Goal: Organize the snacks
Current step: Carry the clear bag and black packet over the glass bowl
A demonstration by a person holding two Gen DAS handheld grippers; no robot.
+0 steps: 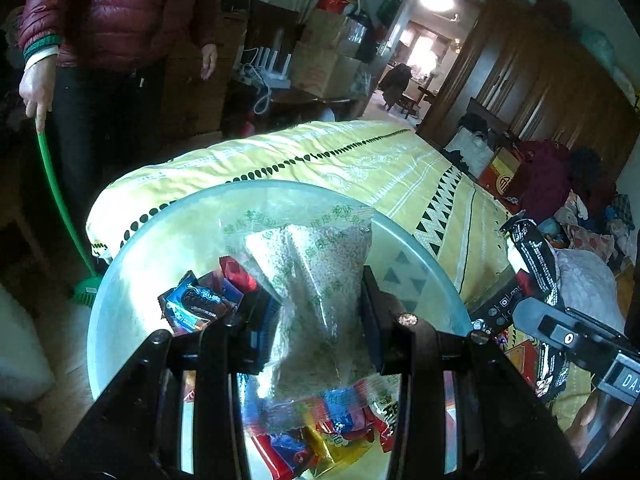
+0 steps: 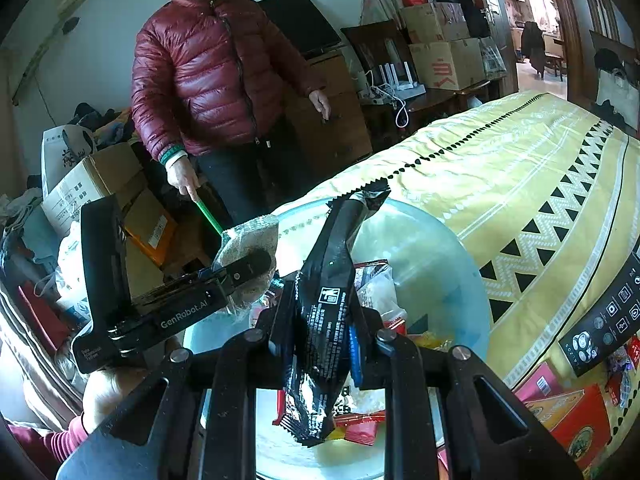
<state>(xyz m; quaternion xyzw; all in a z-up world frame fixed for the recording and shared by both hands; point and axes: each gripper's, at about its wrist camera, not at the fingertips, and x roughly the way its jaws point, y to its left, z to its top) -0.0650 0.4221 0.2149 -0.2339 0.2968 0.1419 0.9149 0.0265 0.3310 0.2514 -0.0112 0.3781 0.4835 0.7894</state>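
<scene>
Since both packets hang above the glass bowl (image 1: 132,280), left gripper (image 1: 316,320) clenching the grain bag (image 1: 320,280), right gripper (image 2: 320,332) the black packet (image 2: 324,320), dropping them in looks intended.

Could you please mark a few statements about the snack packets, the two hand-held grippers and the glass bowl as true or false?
1. The left hand-held gripper is clamped on a clear bag of pale grains. True.
2. The right hand-held gripper is empty. False: it is shut on a black snack packet.
3. Both packets are held over the round glass bowl. True.
4. The glass bowl holds nothing. False: colourful wrapped snacks lie in it.
5. The bystander in the red puffer jacket grips a green handle. True.
6. The bowl sits on a bare wooden table. False: it rests on a yellow patterned bedspread.
</scene>
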